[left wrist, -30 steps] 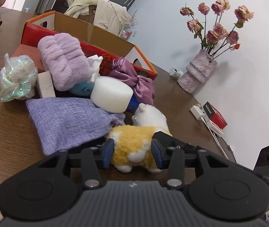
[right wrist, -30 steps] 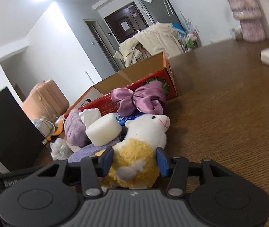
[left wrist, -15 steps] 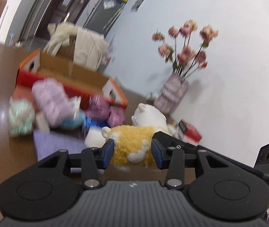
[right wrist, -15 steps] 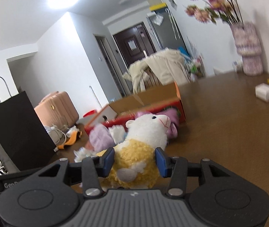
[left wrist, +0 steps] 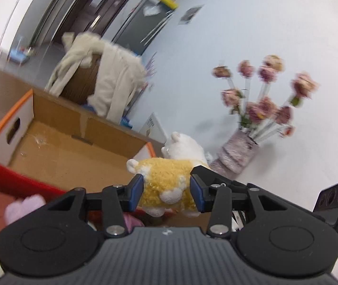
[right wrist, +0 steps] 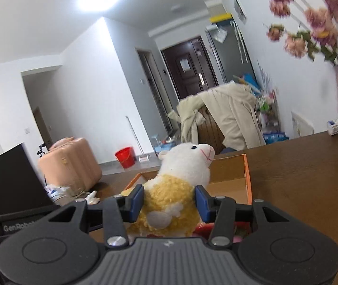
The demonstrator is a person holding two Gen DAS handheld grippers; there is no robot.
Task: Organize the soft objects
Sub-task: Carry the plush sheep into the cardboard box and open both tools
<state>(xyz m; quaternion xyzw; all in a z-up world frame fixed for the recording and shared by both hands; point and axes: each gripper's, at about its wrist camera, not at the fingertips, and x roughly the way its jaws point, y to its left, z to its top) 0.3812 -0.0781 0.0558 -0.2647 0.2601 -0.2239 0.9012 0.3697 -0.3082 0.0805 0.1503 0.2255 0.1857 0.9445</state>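
Two grippers hold one plush sheep (left wrist: 166, 182) between them, above the near edge of the cardboard box (left wrist: 62, 152). Left gripper (left wrist: 166, 191): jaws narrowed onto the yellow woolly body, blue pads pressed into its flanks at 9 and 3 o'clock; the white head points to 1 o'clock, away from the camera. Right gripper (right wrist: 169, 203): jaws likewise closed on the body of the plush sheep (right wrist: 176, 190), with the head rising at 12 o'clock and the face turned to 2 o'clock. The toy's long axis runs roughly forward along both pairs of fingers. From the left wrist view the open box lies at 10 o'clock of the jaws; from the right wrist view it sits directly behind the toy at 12 o'clock, on the brown bench (right wrist: 306, 180). Neither hand appears nearer the box. Hidden or unclear: the toy's underside and legs behind the gripper bodies; the near box wall; a pale purple soft item (left wrist: 24, 207) is blurred; the vase of flowers (left wrist: 237, 152) shows motion blur.
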